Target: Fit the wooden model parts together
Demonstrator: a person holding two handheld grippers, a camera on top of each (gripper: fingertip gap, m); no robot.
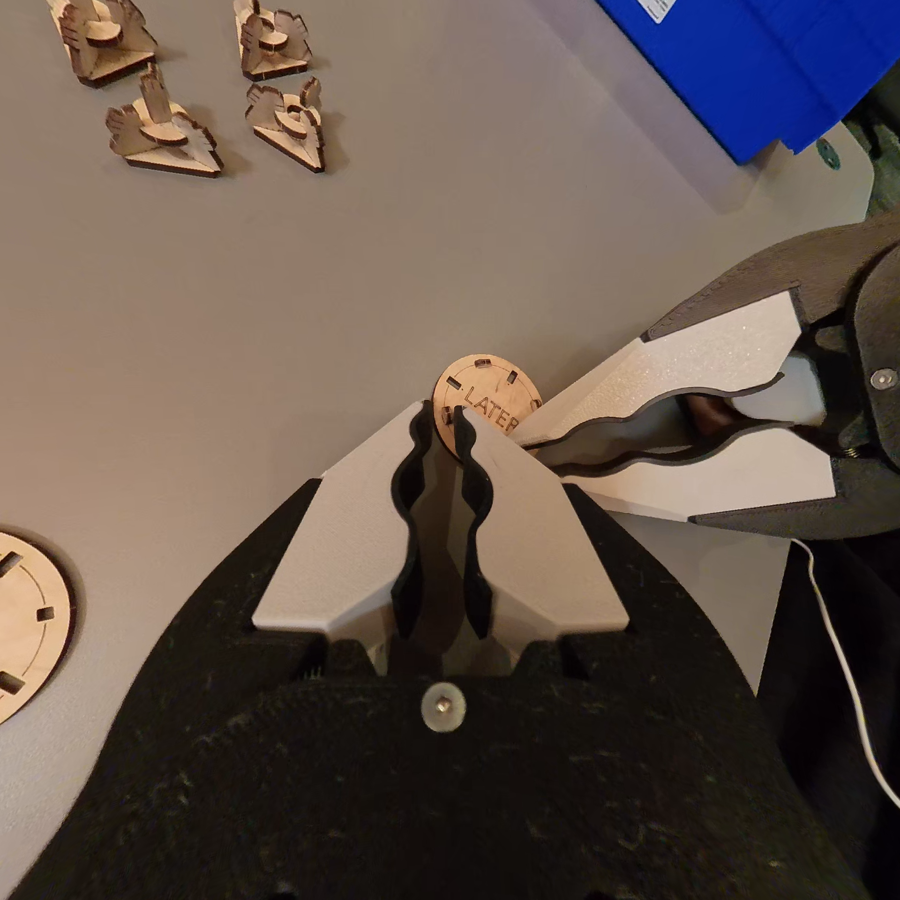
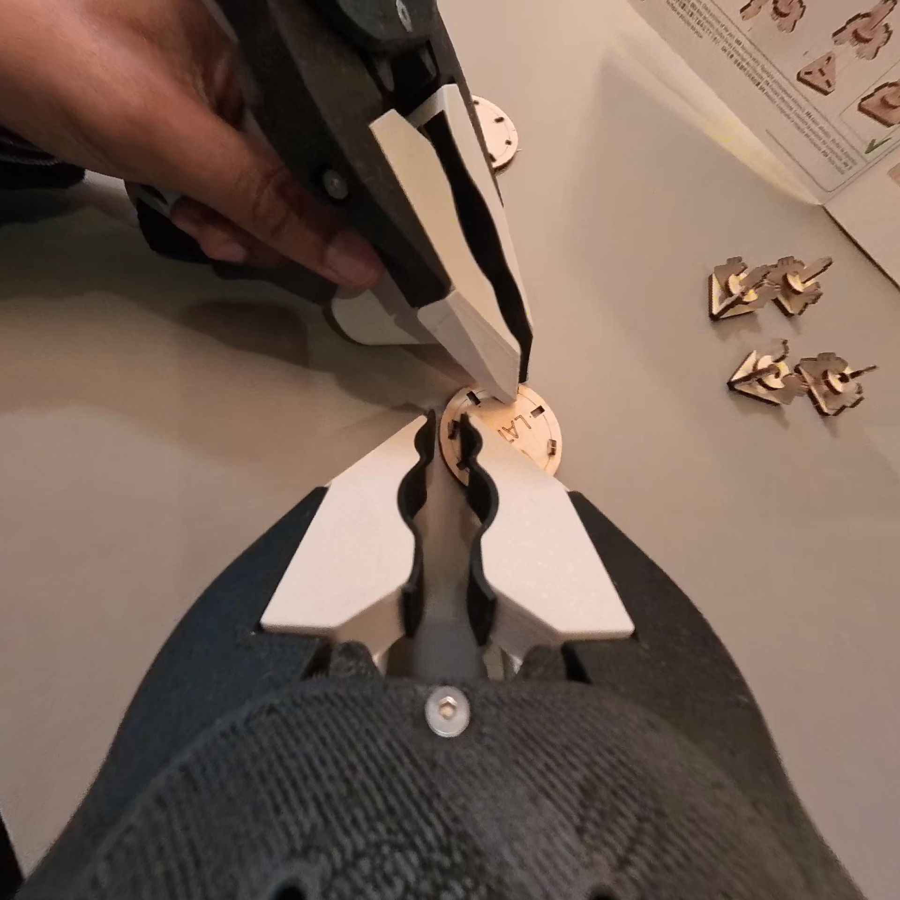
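The small wooden disc, round w/ slots near its rim and engraved letters on its face, sat tilted between both tools, close over the grey table. I couldn't tell whether it rested on the table.

Your L hand-held gripper was clamped on one edge of the disc, black pads either side of the rim. Your R hand-held gripper was clamped on another part of the rim the same way.

The L wrist view showed the R tool coming in from the right, tips closed on the disc's edge. Only that view showed a blue box at the far corner and a white cable at the right.

The R wrist view showed the L tool coming down from above, and your hand gripping it. Only this view showed a printed instruction sheet at the back.

Both views had four small wooden models standing well apart from the disc, and a larger slotted wooden disc lying flat.
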